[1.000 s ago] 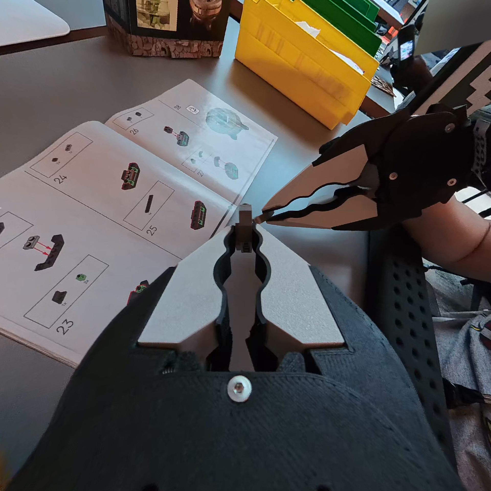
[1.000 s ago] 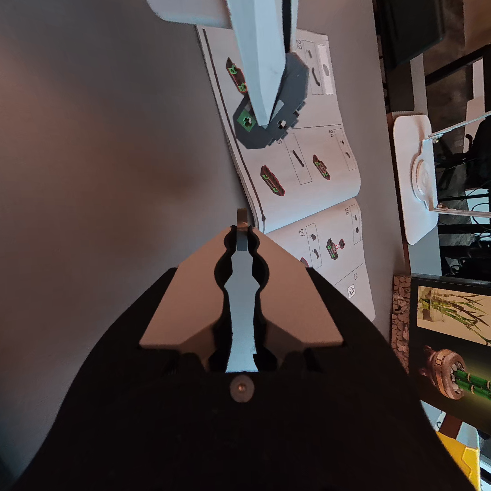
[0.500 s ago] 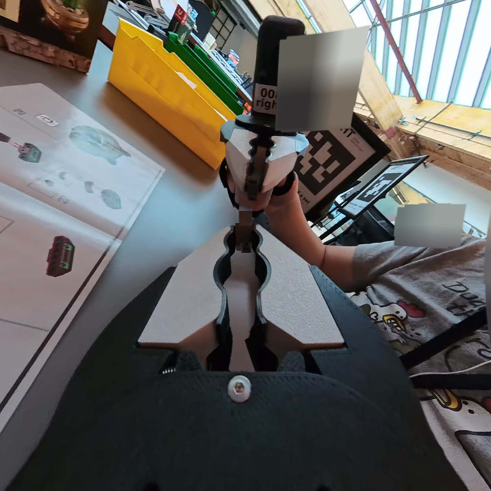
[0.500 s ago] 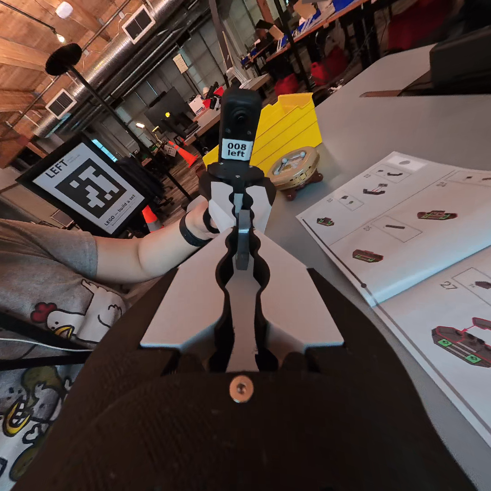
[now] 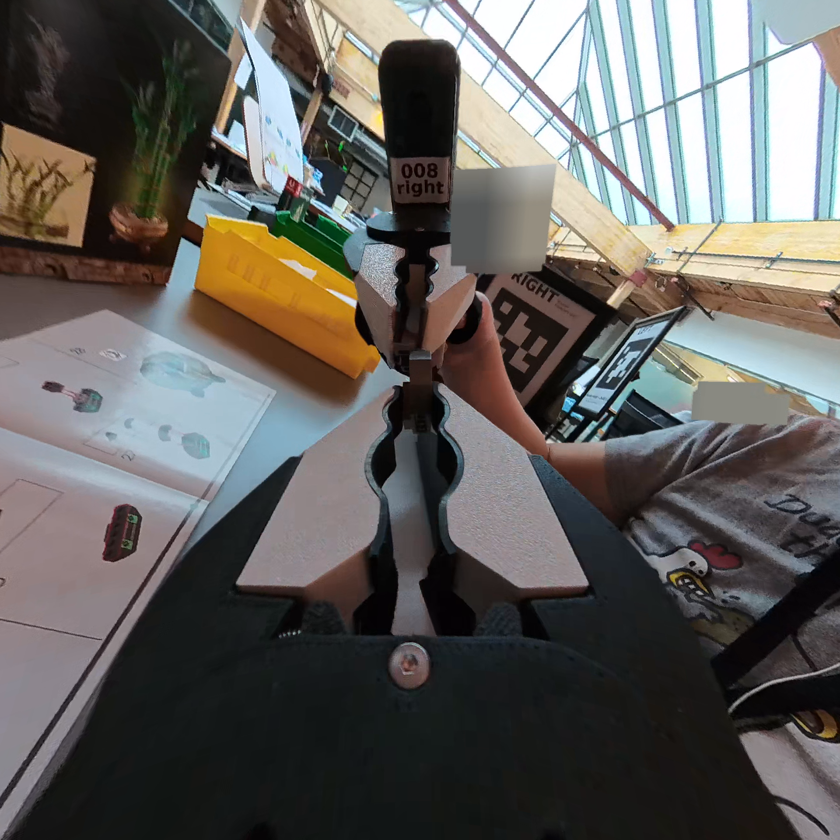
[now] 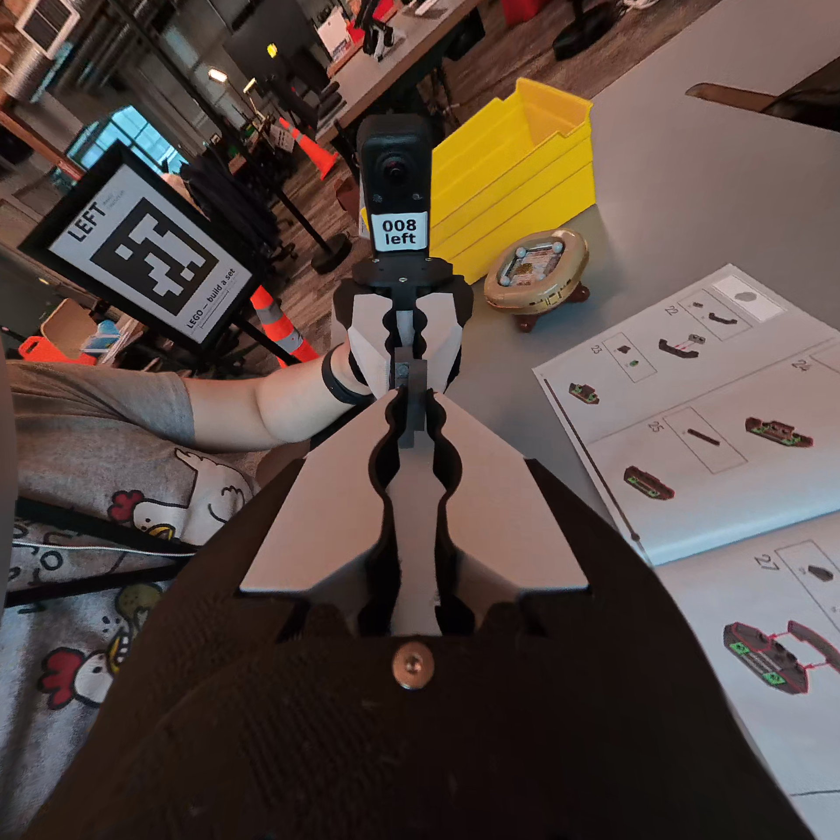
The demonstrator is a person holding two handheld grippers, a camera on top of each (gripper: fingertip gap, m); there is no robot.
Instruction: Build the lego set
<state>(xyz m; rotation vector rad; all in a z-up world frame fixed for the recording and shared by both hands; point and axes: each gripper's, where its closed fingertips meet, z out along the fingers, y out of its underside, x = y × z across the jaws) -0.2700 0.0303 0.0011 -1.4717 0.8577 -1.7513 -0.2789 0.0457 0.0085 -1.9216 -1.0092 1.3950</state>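
Note:
My left gripper [image 5: 418, 397] is shut on a dark grey lego piece [image 5: 420, 411] at its tips. My right gripper [image 6: 411, 402] is shut on a small dark lego piece [image 6: 412, 418]. Both are held in the air above the table's near edge and point straight at each other, tip to tip. The right gripper [image 5: 411, 359] faces the left wrist view and the left gripper [image 6: 402, 377] faces the right wrist view. The two pieces meet between the tips; the joint itself is hidden. The open instruction booklet [image 5: 113, 432] lies on the grey table and also shows in the right wrist view [image 6: 704, 432].
A yellow bin [image 5: 272, 291] [image 6: 513, 182] stands beyond the booklet, with a green bin [image 5: 309, 227] behind it. A round tan lego build [image 6: 536, 272] sits by the yellow bin. The set's dark box [image 5: 91, 136] stands at the back. The person's torso [image 5: 727, 522] is close behind the grippers. My two grippers' fingertips are within a few centimetres of each other.
Both grippers have swung up from pointing down at the table and booklet to face each other. Since half a second ago they have come closer, tip to tip.

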